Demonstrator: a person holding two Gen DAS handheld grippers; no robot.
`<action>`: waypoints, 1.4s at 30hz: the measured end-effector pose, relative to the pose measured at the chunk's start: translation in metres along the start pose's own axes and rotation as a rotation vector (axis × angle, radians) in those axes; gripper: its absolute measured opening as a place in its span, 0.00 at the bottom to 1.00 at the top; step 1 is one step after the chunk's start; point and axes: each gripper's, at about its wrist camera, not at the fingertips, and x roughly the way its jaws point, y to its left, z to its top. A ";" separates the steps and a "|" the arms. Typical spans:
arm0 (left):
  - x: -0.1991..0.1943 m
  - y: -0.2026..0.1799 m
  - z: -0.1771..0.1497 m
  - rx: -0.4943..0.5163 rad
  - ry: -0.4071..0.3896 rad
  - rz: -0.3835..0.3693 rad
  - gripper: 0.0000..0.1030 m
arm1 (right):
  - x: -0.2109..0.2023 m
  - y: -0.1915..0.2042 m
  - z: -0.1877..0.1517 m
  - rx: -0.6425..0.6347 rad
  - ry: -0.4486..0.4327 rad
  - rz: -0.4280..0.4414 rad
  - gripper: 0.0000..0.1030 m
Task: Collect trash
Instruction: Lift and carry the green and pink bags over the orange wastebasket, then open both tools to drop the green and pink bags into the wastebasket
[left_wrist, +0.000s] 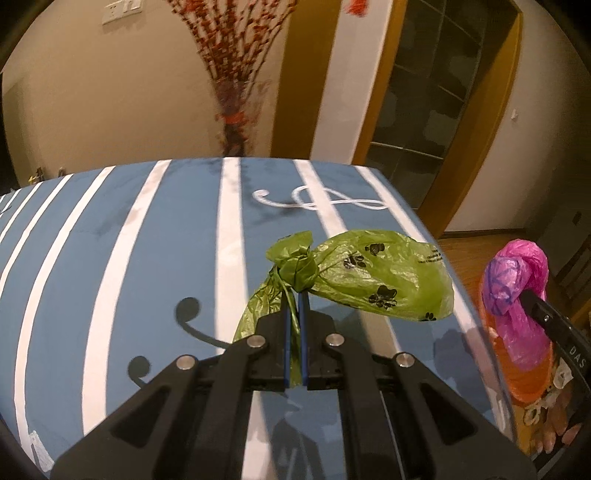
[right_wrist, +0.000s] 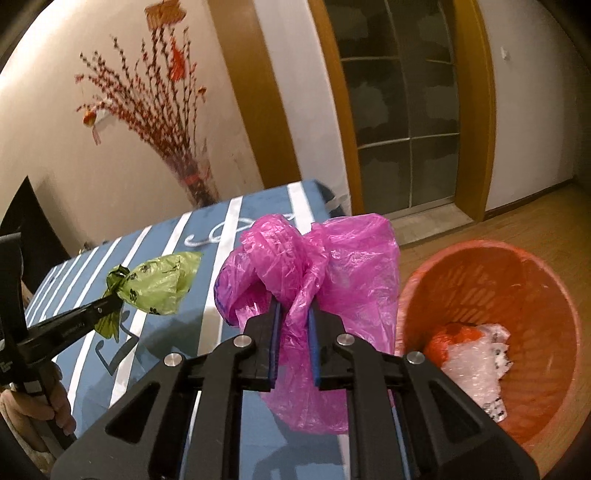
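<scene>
Both bags were up off the bench (left_wrist: 110, 236) at once. The left tool (left_wrist: 293, 295) was clamped narrow on the twisted neck just below the knot of the green bag (left_wrist: 384, 273), and the right tool (right_wrist: 293, 306) was pinched tight on a bunched fold of the pink bag (right_wrist: 332, 266). The green one hung over the striped blue cloth; the pink one hung by the bench edge, just beside the orange bin (right_wrist: 546, 295) on the floor.

Risks, as I judged them: thin, slick film can slide through flat pads, and the pink grip held only a loose gather, so a quick swing could shed it short of the bin. The green bag had farther to go, across the bench corner.

The green film was crinkly, printed with black paw marks, puffed like a small pillow. The pink was sheer, glossy and floppy. The bin was a ribbed plastic basket, part filled with bubble wrap and scraps.
</scene>
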 end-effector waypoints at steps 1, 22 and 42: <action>-0.002 -0.006 0.001 0.006 -0.003 -0.008 0.05 | -0.004 -0.004 0.001 0.008 -0.009 -0.008 0.12; -0.005 -0.169 -0.010 0.177 0.017 -0.191 0.05 | -0.075 -0.116 0.004 0.197 -0.133 -0.176 0.12; 0.036 -0.279 -0.043 0.303 0.106 -0.279 0.06 | -0.080 -0.182 0.002 0.321 -0.139 -0.224 0.13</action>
